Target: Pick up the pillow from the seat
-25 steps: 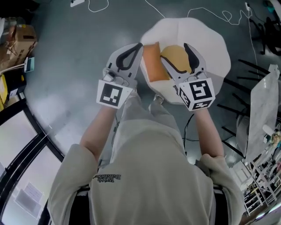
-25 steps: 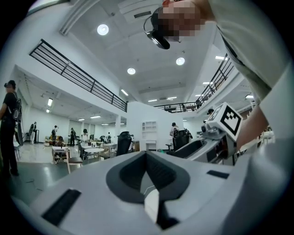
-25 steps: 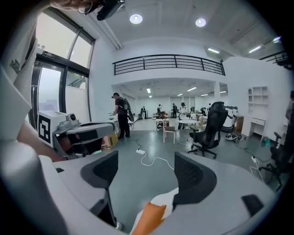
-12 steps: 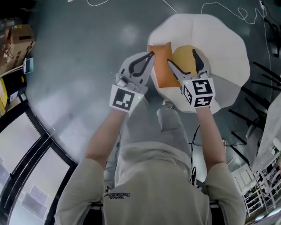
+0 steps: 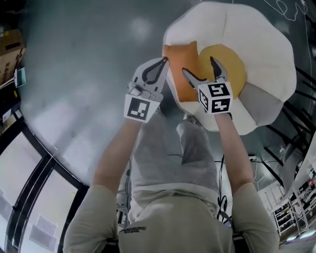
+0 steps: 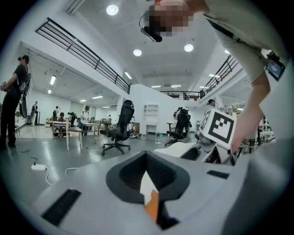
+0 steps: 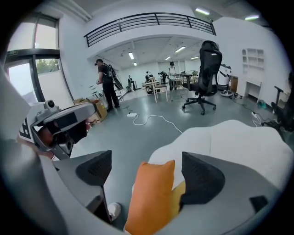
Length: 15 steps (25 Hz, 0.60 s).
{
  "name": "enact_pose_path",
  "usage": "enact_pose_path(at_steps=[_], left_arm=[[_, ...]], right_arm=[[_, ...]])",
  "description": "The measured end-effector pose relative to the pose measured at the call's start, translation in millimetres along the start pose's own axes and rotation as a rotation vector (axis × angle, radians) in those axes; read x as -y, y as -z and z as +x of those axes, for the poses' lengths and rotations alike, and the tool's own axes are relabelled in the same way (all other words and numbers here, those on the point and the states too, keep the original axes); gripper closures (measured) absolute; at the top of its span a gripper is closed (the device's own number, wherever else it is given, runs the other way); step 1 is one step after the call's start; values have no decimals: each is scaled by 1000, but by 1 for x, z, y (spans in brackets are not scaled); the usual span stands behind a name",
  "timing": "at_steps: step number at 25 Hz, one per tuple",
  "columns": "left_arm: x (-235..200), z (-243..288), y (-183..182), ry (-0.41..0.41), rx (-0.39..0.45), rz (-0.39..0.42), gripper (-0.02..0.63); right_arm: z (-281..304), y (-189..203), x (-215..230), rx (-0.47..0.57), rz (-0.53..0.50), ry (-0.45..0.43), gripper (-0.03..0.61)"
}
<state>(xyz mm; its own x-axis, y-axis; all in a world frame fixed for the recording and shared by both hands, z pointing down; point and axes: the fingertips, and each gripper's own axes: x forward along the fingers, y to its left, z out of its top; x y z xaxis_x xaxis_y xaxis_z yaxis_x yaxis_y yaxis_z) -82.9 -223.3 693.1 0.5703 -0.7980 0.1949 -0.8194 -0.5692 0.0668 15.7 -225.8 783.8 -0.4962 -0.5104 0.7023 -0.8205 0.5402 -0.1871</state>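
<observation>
An orange pillow stands on edge on a white egg-shaped seat with a yellow middle. My left gripper is shut at the pillow's left edge, and a sliver of orange and white shows between its pads. My right gripper straddles the pillow from the near side. Its jaws are opening, the pillow stands between them, and neither pad presses on it. The left gripper's body shows at the left of the right gripper view.
The seat rests on a grey floor with white cables beyond it. Cardboard boxes sit far left, and black stand legs lie at the right. An office chair and a standing person are farther off.
The right gripper's jaws have spread wider around the pillow. Both grippers sit a little farther in over the seat, and the left stays shut at the pillow's edge.
</observation>
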Motion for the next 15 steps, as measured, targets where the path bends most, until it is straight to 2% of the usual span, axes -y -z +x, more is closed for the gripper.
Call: enact_pose_path(at_steps=[6,9,13,15], left_arm=[[-4,15,74,35,-51,15,604],[-3,26,123,66,-84,-6,604],[-5,36,178,99,-128,-23,604],[-6,38,198,109,-148,-31,604]], right_arm=[[68,71,25,-81,82,1,96],[100,107,40,-120,120,7,89],[133,151,50,-194,106,13,84],[145,165,50,-196,155,-7,79]])
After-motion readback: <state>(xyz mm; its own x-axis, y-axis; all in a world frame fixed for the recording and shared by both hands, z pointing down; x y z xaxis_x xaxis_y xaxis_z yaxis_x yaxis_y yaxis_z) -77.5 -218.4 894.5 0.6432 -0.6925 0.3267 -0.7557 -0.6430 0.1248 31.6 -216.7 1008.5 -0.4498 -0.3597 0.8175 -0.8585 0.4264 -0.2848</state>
